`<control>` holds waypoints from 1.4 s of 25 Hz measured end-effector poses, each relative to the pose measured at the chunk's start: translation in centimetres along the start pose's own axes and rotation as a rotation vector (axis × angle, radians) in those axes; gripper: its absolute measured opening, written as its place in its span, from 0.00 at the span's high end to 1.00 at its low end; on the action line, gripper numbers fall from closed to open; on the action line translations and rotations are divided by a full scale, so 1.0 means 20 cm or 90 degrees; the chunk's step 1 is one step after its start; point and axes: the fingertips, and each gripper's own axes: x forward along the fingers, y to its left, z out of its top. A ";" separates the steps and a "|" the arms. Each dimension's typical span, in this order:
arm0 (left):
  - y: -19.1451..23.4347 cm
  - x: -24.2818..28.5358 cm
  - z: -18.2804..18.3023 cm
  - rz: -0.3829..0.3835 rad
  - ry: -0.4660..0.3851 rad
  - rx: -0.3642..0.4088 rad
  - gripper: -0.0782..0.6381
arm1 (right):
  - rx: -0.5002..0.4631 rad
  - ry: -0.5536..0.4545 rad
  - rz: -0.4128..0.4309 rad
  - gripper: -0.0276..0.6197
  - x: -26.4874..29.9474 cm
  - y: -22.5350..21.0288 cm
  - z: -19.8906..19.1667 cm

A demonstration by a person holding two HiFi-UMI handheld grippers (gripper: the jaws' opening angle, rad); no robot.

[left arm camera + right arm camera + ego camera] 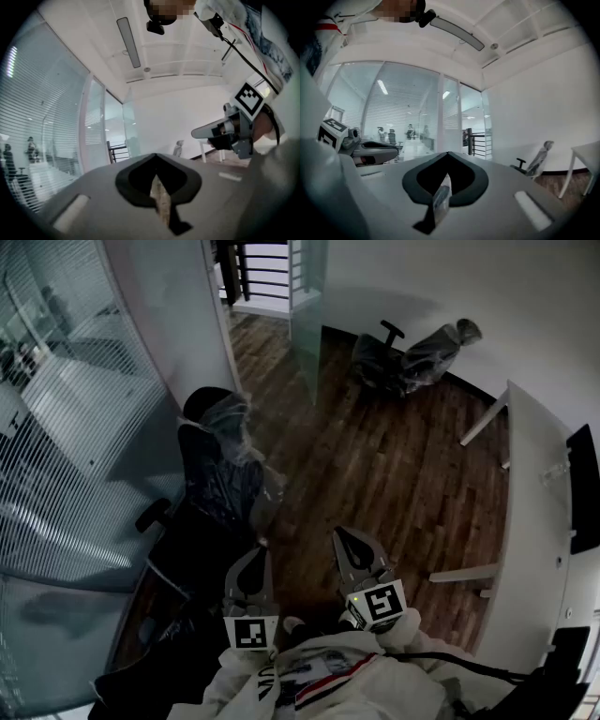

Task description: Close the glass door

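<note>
— Grippers first: we hold the left gripper [251,566] and right gripper [349,545] level, side by side, each with its jaws pressed together on nothing.
— We agree. Surroundings, big to small?
— Glass wall [66,427] with blinds on our left. Wooden floor [375,474]. White table [534,502] on our right. Glass door [307,324] stands open at the far doorway, well apart from us. Near chair [220,465] and far chair [412,357], both plastic-wrapped.

Head view dim, shadowy; gripper views bright, fisheye-warped, edges vignetted black.
</note>
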 end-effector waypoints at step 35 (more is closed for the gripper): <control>-1.85 1.22 0.64 -0.291 -0.081 -0.024 0.89 | 0.056 -0.042 -0.335 0.95 -1.33 -1.90 -0.09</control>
